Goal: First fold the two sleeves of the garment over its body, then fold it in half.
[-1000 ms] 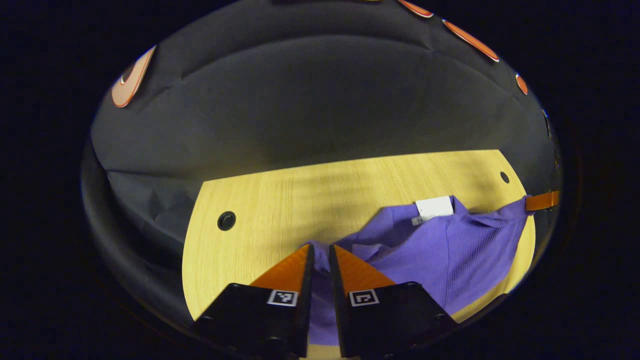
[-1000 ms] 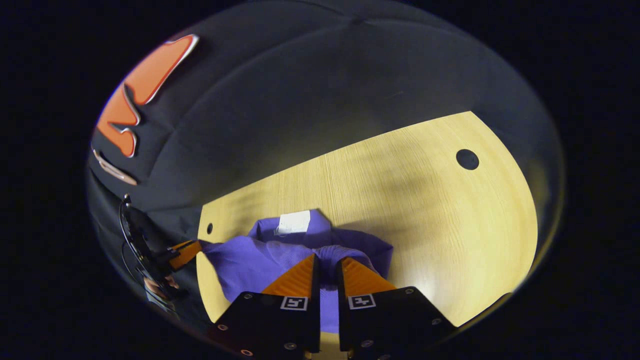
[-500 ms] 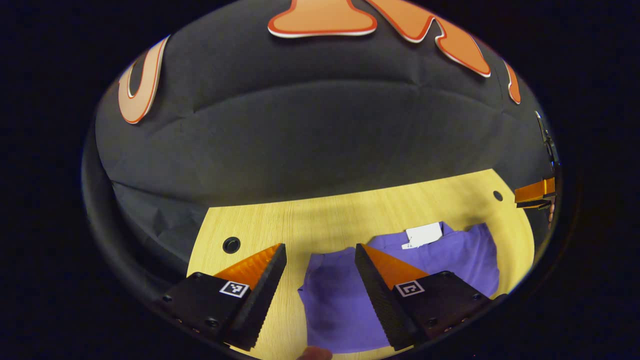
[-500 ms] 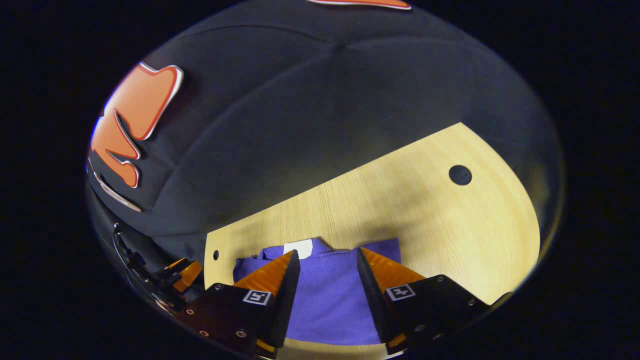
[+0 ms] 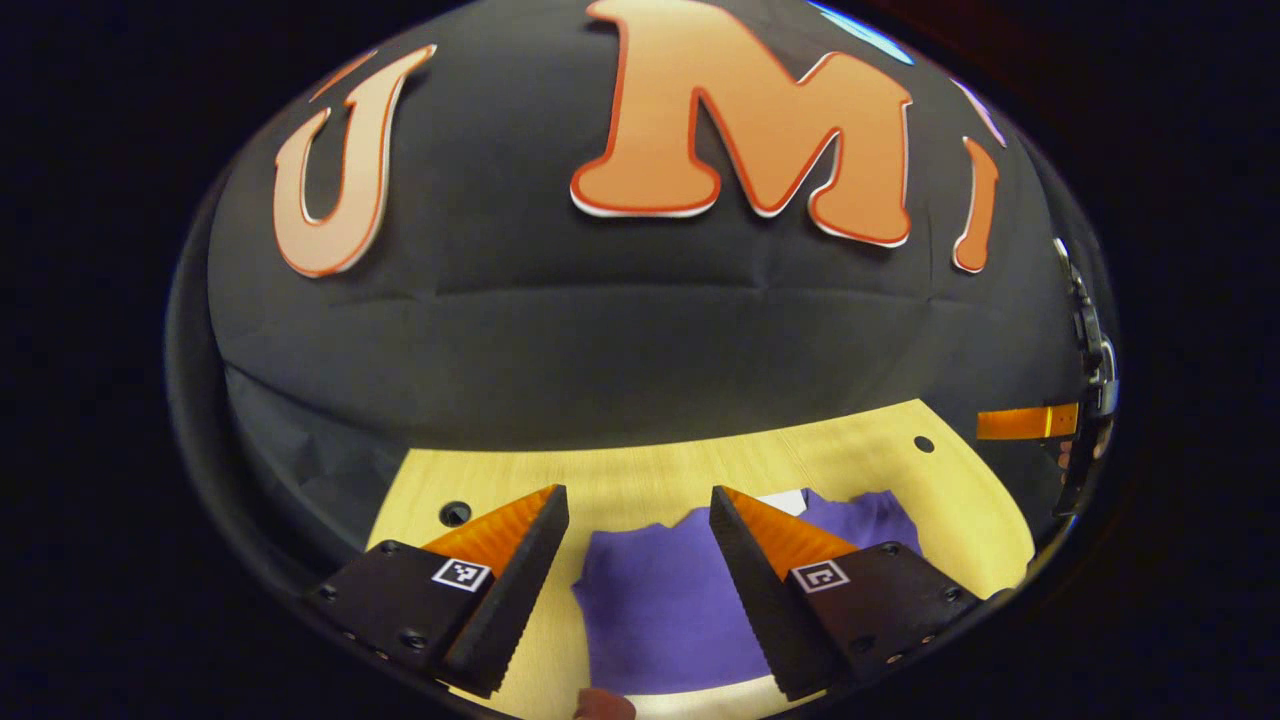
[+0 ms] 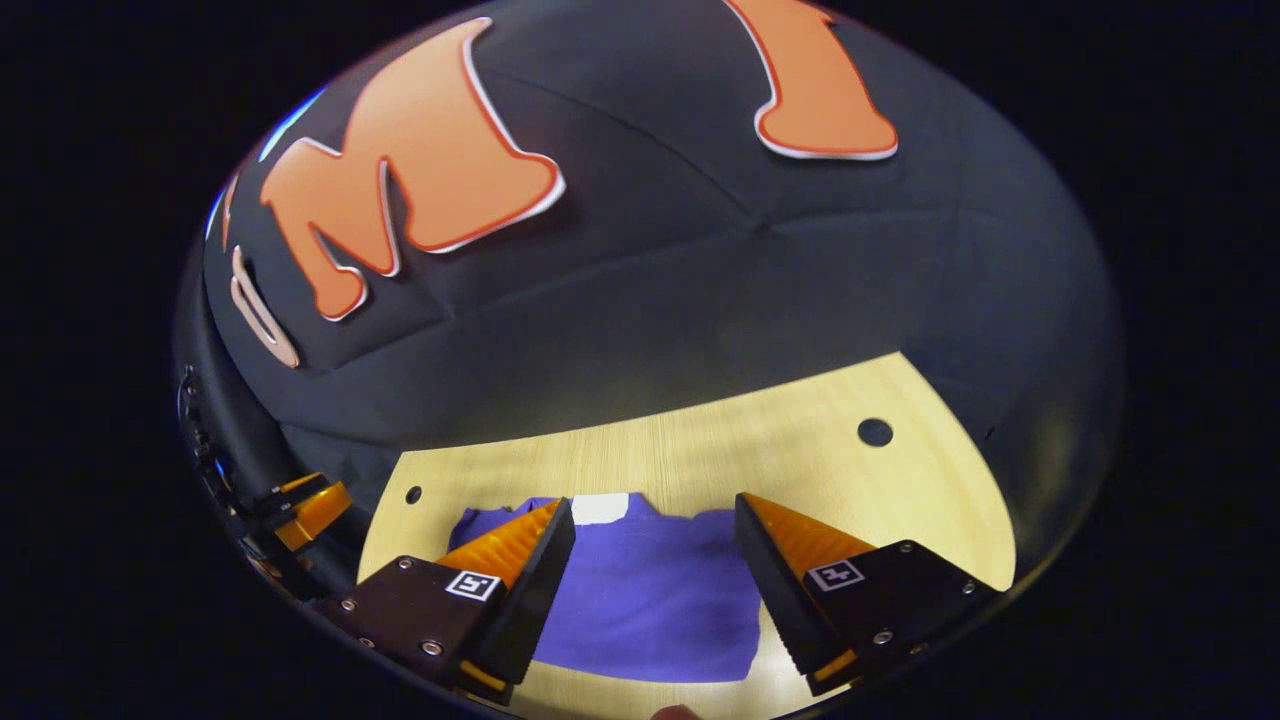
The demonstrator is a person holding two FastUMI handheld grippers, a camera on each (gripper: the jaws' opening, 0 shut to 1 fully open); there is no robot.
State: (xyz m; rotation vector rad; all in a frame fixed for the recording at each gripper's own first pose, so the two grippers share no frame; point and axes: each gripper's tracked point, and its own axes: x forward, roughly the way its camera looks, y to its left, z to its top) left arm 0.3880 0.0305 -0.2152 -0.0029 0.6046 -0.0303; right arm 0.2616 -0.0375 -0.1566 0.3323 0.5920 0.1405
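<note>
Left gripper (image 5: 640, 505) and right gripper (image 6: 655, 515) both spread, empty, above folded purple garment (image 6: 650, 590) on table (image 6: 800, 450). Risk: unpressed fold, seemingly loose, may spring open.

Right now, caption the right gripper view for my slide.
Right gripper open above the folded purple garment on the wooden table.

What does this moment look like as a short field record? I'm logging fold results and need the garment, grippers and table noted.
garment: purple garment, lying folded in a compact block on the table
tag: white tag at the garment's far edge
table: light wood table with round holes
left gripper: left gripper, open, above the garment, holding nothing
right gripper: right gripper, open, above the garment, holding nothing
task state: fold looks done
</note>
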